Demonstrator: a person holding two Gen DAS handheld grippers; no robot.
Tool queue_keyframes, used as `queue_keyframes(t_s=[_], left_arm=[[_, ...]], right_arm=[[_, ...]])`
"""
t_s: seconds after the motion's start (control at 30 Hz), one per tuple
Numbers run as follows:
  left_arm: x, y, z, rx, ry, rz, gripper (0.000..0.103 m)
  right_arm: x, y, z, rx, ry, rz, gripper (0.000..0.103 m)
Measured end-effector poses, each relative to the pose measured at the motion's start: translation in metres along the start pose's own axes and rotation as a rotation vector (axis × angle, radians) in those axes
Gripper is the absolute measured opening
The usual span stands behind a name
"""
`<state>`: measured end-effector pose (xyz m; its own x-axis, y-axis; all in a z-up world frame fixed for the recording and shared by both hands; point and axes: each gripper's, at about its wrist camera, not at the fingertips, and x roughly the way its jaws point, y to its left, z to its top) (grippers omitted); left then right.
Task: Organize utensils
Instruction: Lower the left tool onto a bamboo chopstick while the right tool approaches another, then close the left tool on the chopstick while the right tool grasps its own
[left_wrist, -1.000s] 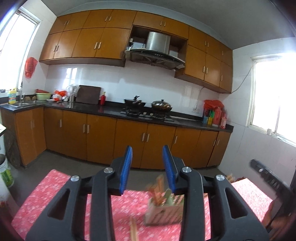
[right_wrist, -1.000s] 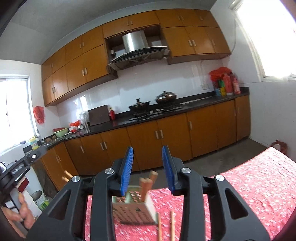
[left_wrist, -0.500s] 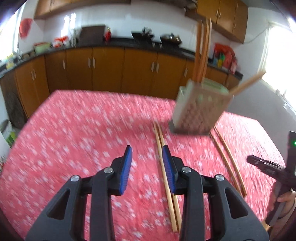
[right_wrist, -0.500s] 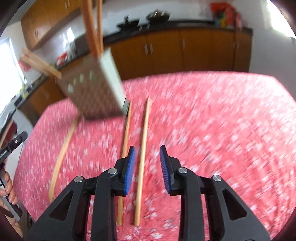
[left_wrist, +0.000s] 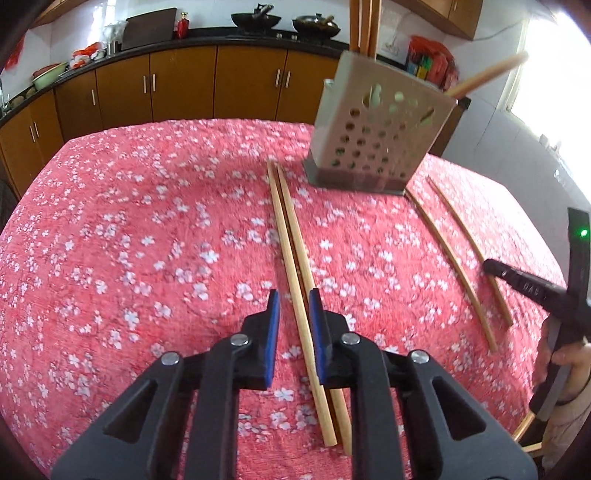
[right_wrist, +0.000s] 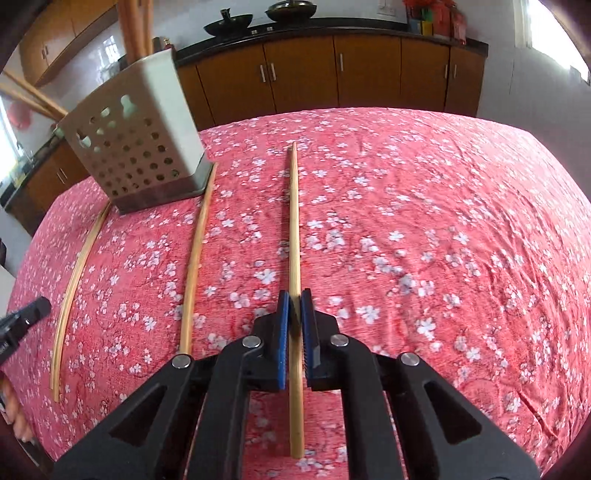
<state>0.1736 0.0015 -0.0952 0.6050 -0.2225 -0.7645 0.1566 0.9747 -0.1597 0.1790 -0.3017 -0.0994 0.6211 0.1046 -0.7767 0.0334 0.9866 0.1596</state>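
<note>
A perforated grey utensil holder (left_wrist: 380, 122) stands on the red floral tablecloth with several chopsticks in it; it also shows in the right wrist view (right_wrist: 136, 136). A pair of chopsticks (left_wrist: 291, 236) lies in front of it, running between the blue pads of my left gripper (left_wrist: 294, 301), which is open around them. Two more chopsticks (left_wrist: 448, 254) lie to the right. My right gripper (right_wrist: 294, 301) is shut on one chopstick (right_wrist: 294, 206) lying on the cloth. Another chopstick (right_wrist: 195, 251) lies left of it.
The red floral tablecloth (right_wrist: 443, 221) covers the whole table. A further thin chopstick (right_wrist: 77, 269) lies far left in the right wrist view. Brown kitchen cabinets (left_wrist: 184, 77) and a dark counter run behind the table. The right gripper's body (left_wrist: 546, 295) shows at the left view's right edge.
Both grippers have dropped from facing the kitchen down to the table. The left one now straddles the chopstick pair. The right one has closed on a single chopstick.
</note>
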Motion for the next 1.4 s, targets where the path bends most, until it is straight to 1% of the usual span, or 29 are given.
queue_keyframes(t_s=[0.2,0.3,0.37,0.43,0.47,0.53,0.67,0.8,0.9,1.07,1.2,1.4], left_arm=[[0.010,-0.003,-0.003,0.023,0.027,0.017,0.015],[0.015,-0.008,-0.003,0.040,0.037,0.038,0.015],[0.016,-0.011,-0.002,0.055,0.029,0.056,0.015],[0.018,-0.012,0.000,0.050,0.026,0.071,0.012],[0.019,-0.012,0.001,0.049,0.025,0.080,0.009],[0.021,-0.010,0.004,0.039,0.023,0.094,0.008],[0.023,0.008,0.013,0.010,0.020,0.137,0.008],[0.023,0.040,0.022,-0.044,0.014,0.198,0.008],[0.021,0.056,0.026,-0.064,0.007,0.222,0.008],[0.021,0.074,0.029,-0.093,-0.014,0.206,0.009],[0.020,0.074,0.028,-0.095,-0.018,0.195,0.011],[0.014,0.081,0.023,-0.116,-0.023,0.173,0.011]], right_arm=[[-0.002,0.000,-0.004,-0.007,-0.006,-0.002,0.008],[0.000,0.004,-0.004,-0.014,-0.002,0.003,0.008],[0.001,0.009,-0.005,-0.027,0.004,0.015,0.008],[0.001,0.013,-0.006,-0.036,0.006,0.025,0.008],[0.002,0.016,-0.007,-0.042,0.007,0.031,0.008],[0.002,0.021,-0.008,-0.058,0.002,0.029,0.008],[0.005,0.021,-0.004,-0.068,-0.004,0.009,0.008],[0.008,0.007,0.003,-0.031,-0.017,-0.027,0.008],[0.010,-0.003,0.008,-0.011,-0.019,-0.039,0.008],[0.011,-0.008,0.009,-0.003,-0.028,-0.036,0.008],[0.015,-0.003,0.010,-0.031,-0.040,-0.058,0.009],[0.016,0.000,0.007,-0.027,-0.041,-0.053,0.009]])
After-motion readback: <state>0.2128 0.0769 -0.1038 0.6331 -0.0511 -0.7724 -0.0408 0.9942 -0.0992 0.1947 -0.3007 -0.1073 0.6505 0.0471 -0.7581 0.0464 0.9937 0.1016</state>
